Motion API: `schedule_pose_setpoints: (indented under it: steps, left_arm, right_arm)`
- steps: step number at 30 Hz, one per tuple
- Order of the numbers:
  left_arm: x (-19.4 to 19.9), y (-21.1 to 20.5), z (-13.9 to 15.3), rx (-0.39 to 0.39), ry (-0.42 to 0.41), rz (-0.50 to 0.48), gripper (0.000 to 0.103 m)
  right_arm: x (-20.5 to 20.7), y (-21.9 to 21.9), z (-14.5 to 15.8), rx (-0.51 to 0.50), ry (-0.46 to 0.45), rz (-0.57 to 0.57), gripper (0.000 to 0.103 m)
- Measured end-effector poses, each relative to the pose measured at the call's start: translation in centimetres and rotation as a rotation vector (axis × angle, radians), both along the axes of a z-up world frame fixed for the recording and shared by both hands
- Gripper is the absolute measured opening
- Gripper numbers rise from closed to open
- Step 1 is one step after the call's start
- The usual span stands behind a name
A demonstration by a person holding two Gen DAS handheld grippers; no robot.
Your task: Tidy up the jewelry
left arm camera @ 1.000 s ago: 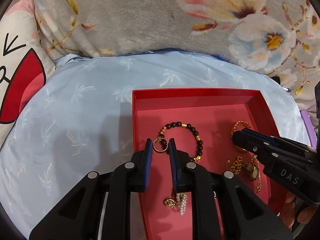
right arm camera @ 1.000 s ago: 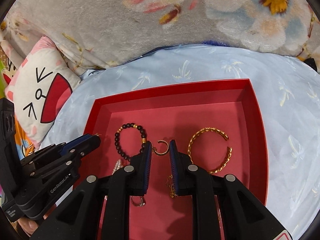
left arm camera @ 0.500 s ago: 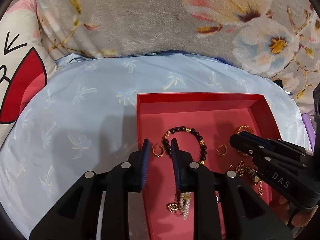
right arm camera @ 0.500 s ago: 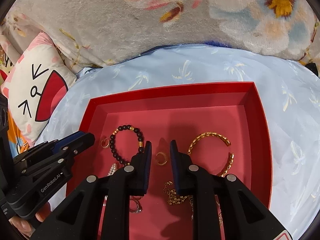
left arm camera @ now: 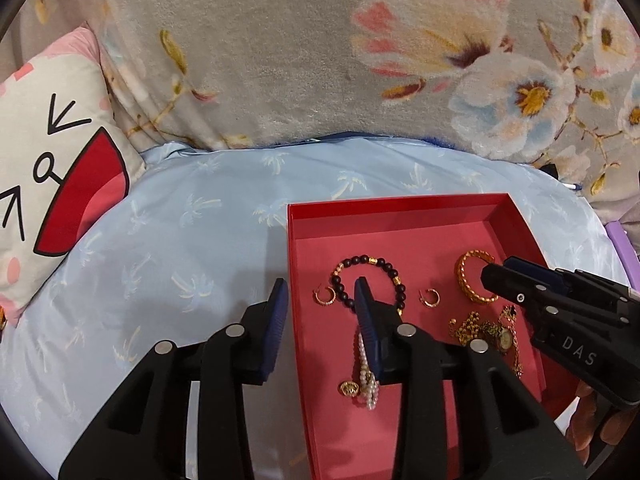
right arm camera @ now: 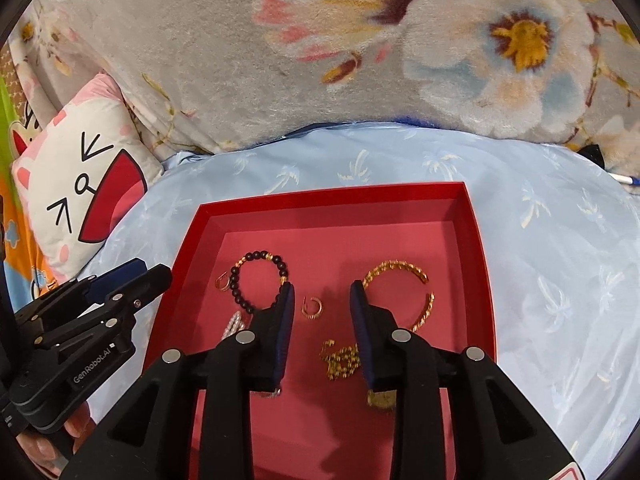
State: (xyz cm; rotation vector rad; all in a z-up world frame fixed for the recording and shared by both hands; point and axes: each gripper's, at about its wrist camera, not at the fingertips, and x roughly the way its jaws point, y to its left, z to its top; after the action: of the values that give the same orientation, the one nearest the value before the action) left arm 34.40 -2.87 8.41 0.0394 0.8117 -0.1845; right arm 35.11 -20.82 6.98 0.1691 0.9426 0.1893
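Note:
A red tray (left arm camera: 400,204) (right arm camera: 332,196) lies on a light blue cushion and holds the jewelry. In it are a black bead bracelet (left arm camera: 384,266) (right arm camera: 240,292), a gold bangle (left arm camera: 466,280) (right arm camera: 424,304), two gold hoop earrings (left arm camera: 325,295) (left arm camera: 430,298), a pearl strand (left arm camera: 366,384), a gold ring (left arm camera: 347,388) and a gold chain with a watch (left arm camera: 486,330). My left gripper (left arm camera: 320,300) is open and empty over the tray's left rim. My right gripper (right arm camera: 322,300) is open and empty above one hoop earring (right arm camera: 312,307).
The light blue cushion (left arm camera: 180,248) (right arm camera: 560,240) carries the tray. A grey floral blanket (left arm camera: 300,60) rises behind it. A cat-face pillow (left arm camera: 44,168) (right arm camera: 84,184) lies at the left. A purple object (left arm camera: 622,248) sits at the right edge.
Both grippers let go of a hoop earring each, opened wide and drew back. The two earrings now lie on the tray floor.

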Motion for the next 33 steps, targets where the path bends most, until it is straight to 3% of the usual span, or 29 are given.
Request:
schedule_pose_setpoints:
  steps: [7, 13, 17, 26, 33]
  left_arm:
    - [-5.0, -0.4, 0.3, 0.026, -0.059, -0.009, 0.033]
    - [-9.7, -0.8, -0.8, 0.041, -0.095, -0.005, 0.033]
    - [-12.1, -1.3, -1.8, 0.050, -0.095, -0.009, 0.033]
    - [-16.4, -0.8, -3.4, 0.042, -0.076, -0.002, 0.033]
    - [-15.2, 0.2, -5.6, 0.079, -0.036, 0.053, 0.034]
  right_arm:
    - [-6.2, -0.4, 1.1, -0.016, -0.066, -0.020, 0.030]
    - [-12.6, -0.4, 1.5, -0.082, -0.153, -0.066, 0.039]
    - [-15.6, -0.9, 0.9, -0.063, -0.145, -0.077, 0.040]
    - [-19.9, -0.8, -0.6, -0.034, -0.108, -0.066, 0.040]
    - [-20.2, -0.6, -0.9, -0.034, -0.105, -0.063, 0.040]
